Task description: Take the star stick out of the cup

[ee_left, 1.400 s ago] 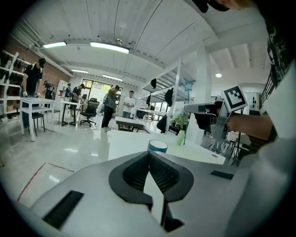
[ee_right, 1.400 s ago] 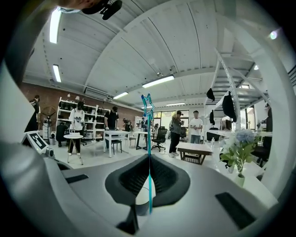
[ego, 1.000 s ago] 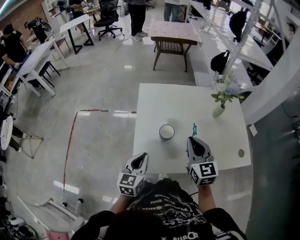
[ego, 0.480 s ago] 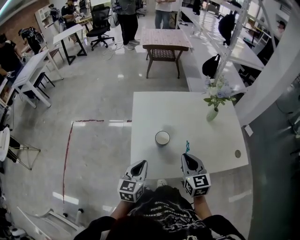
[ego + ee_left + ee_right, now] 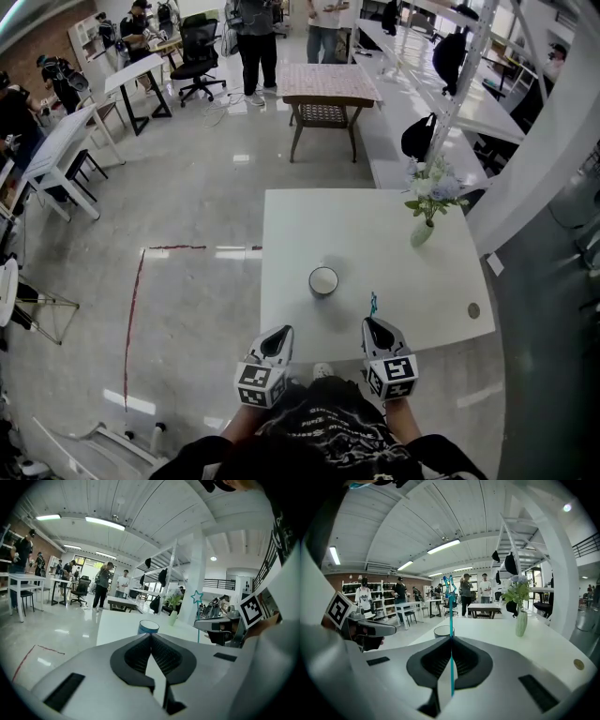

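Extraction looks done; I'm lowering my catch.
Over the white square bench point(image 5: 375, 225), left tongs point(image 5: 281, 333) sit closed, empty; right tongs point(image 5: 375, 325) have sunk nearer me, right of the small round blue cup point(image 5: 323, 280), clamped on the thin teal star-topped stick point(image 5: 373, 302).

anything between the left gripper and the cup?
No. The head view shows only bare table between the left gripper and the cup; the left gripper view agrees. The stick is off to the right, in the right gripper.
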Tool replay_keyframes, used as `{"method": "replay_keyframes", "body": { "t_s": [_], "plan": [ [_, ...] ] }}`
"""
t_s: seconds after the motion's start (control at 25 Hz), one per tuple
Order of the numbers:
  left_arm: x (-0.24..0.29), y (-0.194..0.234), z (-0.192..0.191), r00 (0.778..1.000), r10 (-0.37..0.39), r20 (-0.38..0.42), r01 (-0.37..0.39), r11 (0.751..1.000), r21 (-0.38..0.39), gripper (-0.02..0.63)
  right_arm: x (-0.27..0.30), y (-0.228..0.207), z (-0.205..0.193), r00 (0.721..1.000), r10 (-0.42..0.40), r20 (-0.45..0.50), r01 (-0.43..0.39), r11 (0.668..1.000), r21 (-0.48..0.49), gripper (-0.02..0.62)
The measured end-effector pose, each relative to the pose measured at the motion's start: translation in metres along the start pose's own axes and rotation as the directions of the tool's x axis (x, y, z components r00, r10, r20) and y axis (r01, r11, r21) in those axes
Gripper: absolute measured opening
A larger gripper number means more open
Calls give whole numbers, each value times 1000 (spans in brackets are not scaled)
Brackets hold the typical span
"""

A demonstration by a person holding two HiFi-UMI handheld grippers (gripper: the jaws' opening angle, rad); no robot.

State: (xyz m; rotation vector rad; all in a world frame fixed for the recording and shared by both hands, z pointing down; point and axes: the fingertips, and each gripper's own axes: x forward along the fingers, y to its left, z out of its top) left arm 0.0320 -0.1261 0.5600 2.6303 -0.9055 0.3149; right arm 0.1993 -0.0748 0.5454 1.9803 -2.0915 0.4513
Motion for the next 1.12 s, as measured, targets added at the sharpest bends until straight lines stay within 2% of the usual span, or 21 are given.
{"method": "replay_keyframes", "body": {
  "t_s": [0.68, 1.12],
  "plan": [
    [6, -1, 10, 1000, 14, 19, -14, 1000, 4, 19, 8, -7, 9, 1000, 10, 11, -10, 999, -44, 12],
    [8, 3, 14, 999, 19, 25, -19, 1000, 3, 18, 12, -8, 11, 1000, 6, 15, -5, 999, -39, 12]
  ]
}}
